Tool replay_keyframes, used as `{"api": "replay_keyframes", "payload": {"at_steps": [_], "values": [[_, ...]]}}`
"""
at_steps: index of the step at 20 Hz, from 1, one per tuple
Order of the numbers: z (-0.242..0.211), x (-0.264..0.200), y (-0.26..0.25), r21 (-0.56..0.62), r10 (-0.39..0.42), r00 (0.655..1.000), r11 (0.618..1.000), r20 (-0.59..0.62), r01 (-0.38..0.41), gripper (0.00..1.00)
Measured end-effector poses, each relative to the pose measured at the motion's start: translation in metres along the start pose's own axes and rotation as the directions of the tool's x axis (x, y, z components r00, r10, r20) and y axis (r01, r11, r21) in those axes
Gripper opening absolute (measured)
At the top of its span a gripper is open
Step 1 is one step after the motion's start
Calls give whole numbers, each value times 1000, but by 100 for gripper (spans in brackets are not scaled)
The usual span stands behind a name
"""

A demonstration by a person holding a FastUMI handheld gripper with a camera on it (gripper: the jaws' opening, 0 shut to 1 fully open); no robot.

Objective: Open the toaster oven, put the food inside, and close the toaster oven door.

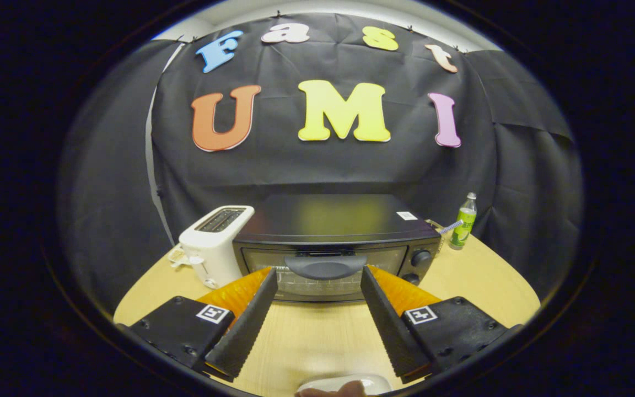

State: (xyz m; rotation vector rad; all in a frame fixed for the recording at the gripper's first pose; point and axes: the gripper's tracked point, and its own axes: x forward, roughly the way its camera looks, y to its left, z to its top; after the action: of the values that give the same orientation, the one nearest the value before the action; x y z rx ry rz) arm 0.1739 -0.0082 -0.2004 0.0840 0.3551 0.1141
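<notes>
Facing closed toaster oven (pixel 328 248), gripper (pixel 319 277) spread.

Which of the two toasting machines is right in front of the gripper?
The black toaster oven, door shut, sits just ahead of the open gripper. The white pop-up toaster, with slots on top, stands beside it, off to the side of the fingers.

Glossy toaster oven (pixel 334 220) top (glass door); matt wood-grain table (pixel 312 336).

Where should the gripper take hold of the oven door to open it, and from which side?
Probably the handle, a wide bar across the top of the shut oven door. Come from the front, slightly above. The open gripper already straddles it.
</notes>
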Motion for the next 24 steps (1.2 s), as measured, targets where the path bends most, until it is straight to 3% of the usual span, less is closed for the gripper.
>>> {"api": "replay_keyframes", "payload": {"at_steps": [6, 12, 16, 24], "values": [[51, -108, -11, -31, -18, 991, 999, 131, 23, 100], [50, -188, -17, -31, -17, 987, 999, 159, 23, 100], [26, -220, -17, -51, -12, 986, 998, 165, 21, 100], [29, -243, -12, -64, -49, 961, 996, 271, 69, 100]]}}
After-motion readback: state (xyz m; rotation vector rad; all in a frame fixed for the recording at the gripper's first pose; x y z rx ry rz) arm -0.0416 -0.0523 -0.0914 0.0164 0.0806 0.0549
